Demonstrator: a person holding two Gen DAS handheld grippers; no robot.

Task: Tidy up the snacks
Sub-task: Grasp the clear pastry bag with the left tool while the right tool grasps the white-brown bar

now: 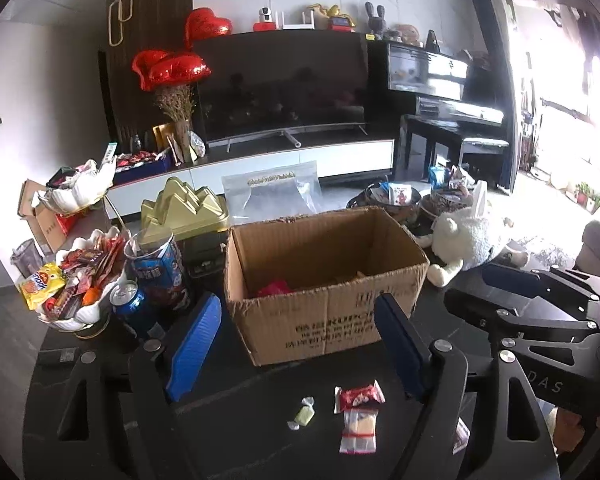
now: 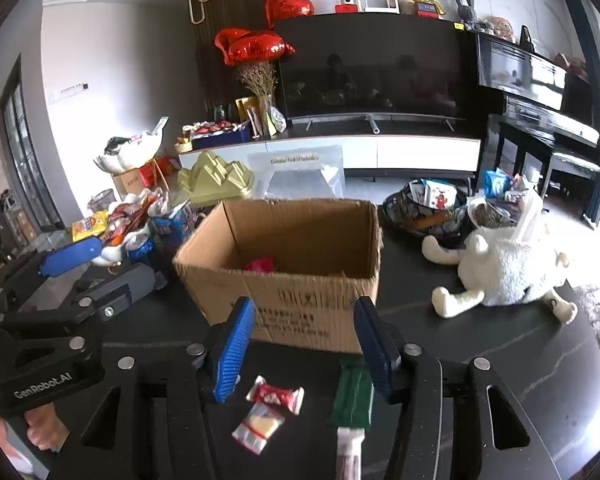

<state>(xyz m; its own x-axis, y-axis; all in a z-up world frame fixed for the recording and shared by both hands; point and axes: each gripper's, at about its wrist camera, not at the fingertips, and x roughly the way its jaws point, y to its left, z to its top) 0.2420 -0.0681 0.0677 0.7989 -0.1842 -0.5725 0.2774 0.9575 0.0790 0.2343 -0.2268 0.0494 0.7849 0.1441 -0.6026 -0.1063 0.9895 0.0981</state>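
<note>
Left wrist view: the left gripper (image 1: 298, 342) gapes empty; beyond it the brown cardboard box (image 1: 324, 280) holds something red, while 3 wrapped snacks (image 1: 358, 396) lie below.

Right wrist view: the right gripper (image 2: 304, 348), part-open, grips nothing; a green packet (image 2: 352, 398) waits beneath.

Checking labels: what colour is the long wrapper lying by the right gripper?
Dark green wrapper, clearest in the right wrist view.
</note>
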